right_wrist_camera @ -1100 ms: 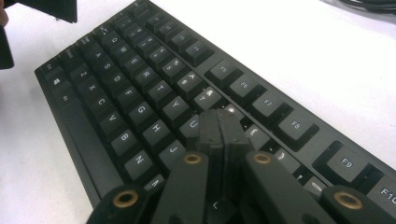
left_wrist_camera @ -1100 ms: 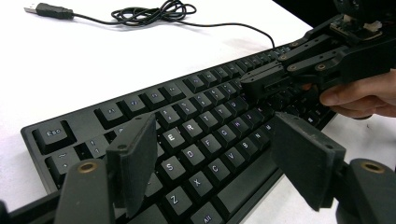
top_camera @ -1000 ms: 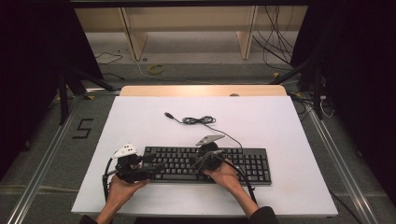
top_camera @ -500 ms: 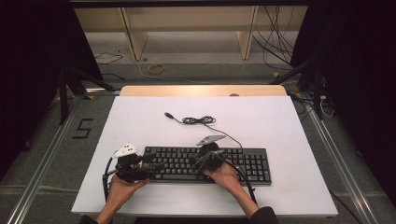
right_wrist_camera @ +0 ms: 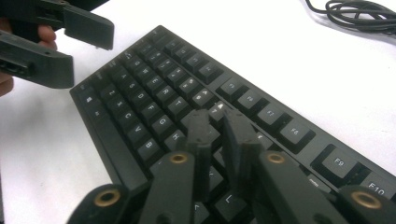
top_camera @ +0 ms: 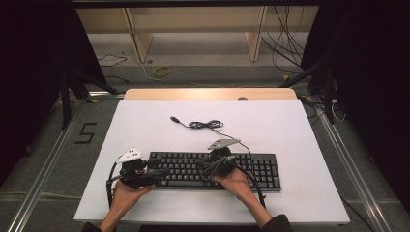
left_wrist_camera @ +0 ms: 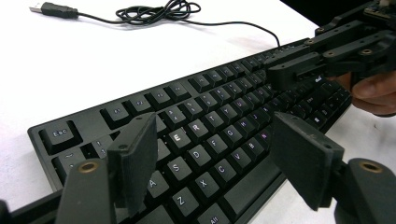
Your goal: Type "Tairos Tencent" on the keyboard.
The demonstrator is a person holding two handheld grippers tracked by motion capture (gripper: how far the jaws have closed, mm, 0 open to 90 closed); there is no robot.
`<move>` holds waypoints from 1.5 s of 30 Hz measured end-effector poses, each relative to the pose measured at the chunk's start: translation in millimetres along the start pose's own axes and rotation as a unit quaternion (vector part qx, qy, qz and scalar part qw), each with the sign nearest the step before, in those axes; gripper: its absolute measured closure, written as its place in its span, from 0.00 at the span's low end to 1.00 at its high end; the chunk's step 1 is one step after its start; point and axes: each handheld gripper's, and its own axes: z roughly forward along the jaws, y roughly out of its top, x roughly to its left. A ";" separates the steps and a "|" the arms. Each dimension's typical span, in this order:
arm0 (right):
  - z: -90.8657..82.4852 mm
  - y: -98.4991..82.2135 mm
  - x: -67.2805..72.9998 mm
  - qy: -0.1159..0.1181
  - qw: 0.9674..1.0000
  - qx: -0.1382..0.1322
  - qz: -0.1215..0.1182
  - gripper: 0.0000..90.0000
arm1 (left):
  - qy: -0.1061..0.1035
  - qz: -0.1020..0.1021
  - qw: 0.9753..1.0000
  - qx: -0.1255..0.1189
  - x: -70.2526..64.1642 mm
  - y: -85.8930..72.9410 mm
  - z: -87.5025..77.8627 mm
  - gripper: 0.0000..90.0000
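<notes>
A black keyboard (top_camera: 261,169) lies near the front of the white table, and its thin cable (top_camera: 205,124) coils behind it and ends in a USB plug. My left gripper (top_camera: 162,170) hovers over the keyboard's left end. Its jaws stand wide open above the letter keys (left_wrist_camera: 212,140). My right gripper (top_camera: 202,166) points left over the middle keys. Its jaws (right_wrist_camera: 218,122) have just been opening and show a narrow gap with nothing between them. Their tips sit just over the number row. Each gripper view shows the other gripper (left_wrist_camera: 299,70) (right_wrist_camera: 70,46) across the keys.
The white table top (top_camera: 290,125) has a wooden strip along its far edge. Behind it stand wooden shelf legs (top_camera: 138,38) and loose cables on the floor. A "5" mark (top_camera: 86,133) is on the floor at the left.
</notes>
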 end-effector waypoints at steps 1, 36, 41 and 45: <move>-0.6 -0.1 0.4 0.002 1.000 -0.001 -0.001 0.88 | 0.000 0.000 1.000 0.000 0.2 0.2 0.0 0.36; -24.0 -8.2 5.0 0.025 0.999 -0.027 0.012 0.50 | -0.011 0.002 1.000 0.029 2.4 16.8 16.9 0.50; -26.1 -8.9 4.8 0.022 0.999 -0.030 0.012 0.46 | -0.007 0.000 0.999 0.046 3.1 20.5 23.5 0.58; -27.2 -9.7 4.0 0.021 0.999 -0.032 0.014 0.43 | -0.006 0.004 0.998 0.056 4.1 22.7 27.3 0.68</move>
